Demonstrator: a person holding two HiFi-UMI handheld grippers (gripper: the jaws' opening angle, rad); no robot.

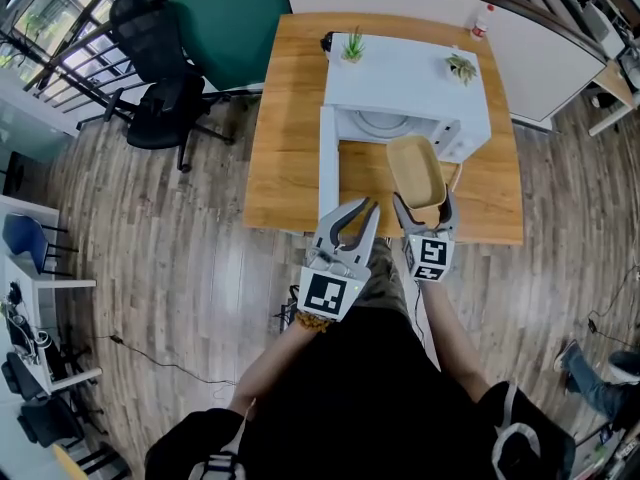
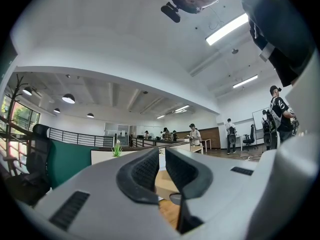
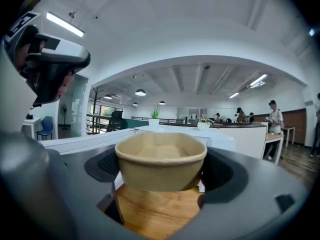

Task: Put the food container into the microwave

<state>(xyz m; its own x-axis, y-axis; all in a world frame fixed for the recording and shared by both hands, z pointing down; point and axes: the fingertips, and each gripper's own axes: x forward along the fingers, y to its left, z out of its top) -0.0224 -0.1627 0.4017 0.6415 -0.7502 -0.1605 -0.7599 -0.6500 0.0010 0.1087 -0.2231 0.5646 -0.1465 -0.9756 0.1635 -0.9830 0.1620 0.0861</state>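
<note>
A tan paper food container (image 1: 416,172) is held above the wooden table's front part, in front of the white microwave (image 1: 405,93). My right gripper (image 1: 424,212) is shut on its near end; the right gripper view shows the container (image 3: 161,161) empty between the dark pads. The microwave door (image 1: 327,168) stands swung open to the left, and the round turntable (image 1: 381,124) shows in the cavity. My left gripper (image 1: 358,216) hangs beside the door's near end, jaws almost together with nothing between them; in its own view the left gripper (image 2: 162,170) shows only a thin gap.
Two small potted plants (image 1: 353,46) (image 1: 461,67) stand on the microwave's top. A bottle (image 1: 483,20) stands at the table's (image 1: 290,148) far right corner. A black office chair (image 1: 160,98) is on the floor to the left. Several people stand far off in the left gripper view.
</note>
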